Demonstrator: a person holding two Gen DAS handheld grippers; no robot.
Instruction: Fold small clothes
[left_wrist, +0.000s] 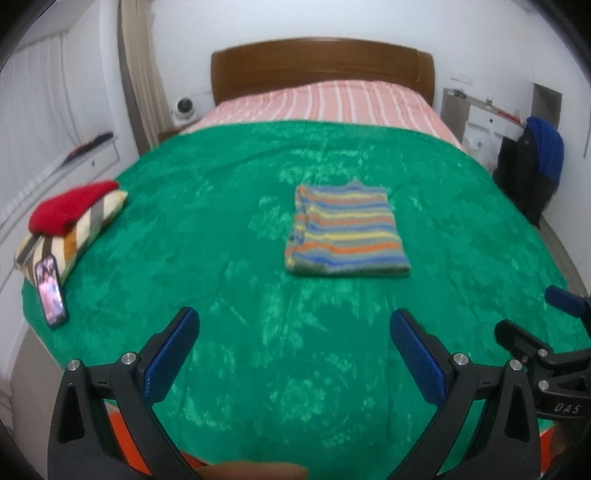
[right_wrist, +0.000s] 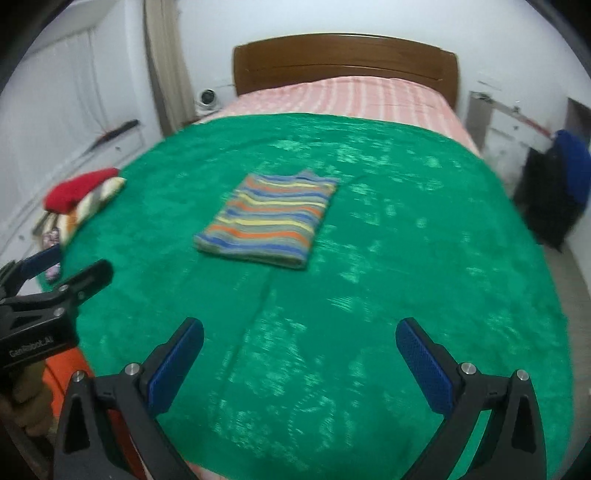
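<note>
Blurring folded striped garment (right_wrist: 267, 219) slightly.

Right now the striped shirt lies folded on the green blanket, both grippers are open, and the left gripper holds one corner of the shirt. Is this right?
Not quite. The left gripper holds nothing: in the left wrist view its jaws stand open over bare green blanket, apart from the striped shirt. The rest is right: the shirt lies folded on the blanket, and the right gripper is open too.

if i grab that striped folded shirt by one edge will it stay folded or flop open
Likely flop: the striped shirt looks like soft knit, its layers lying loose on the green blanket. It probably weighs little, so one pinch could lift it. Pushed, it may bunch rather than slide on that plush surface.
</note>
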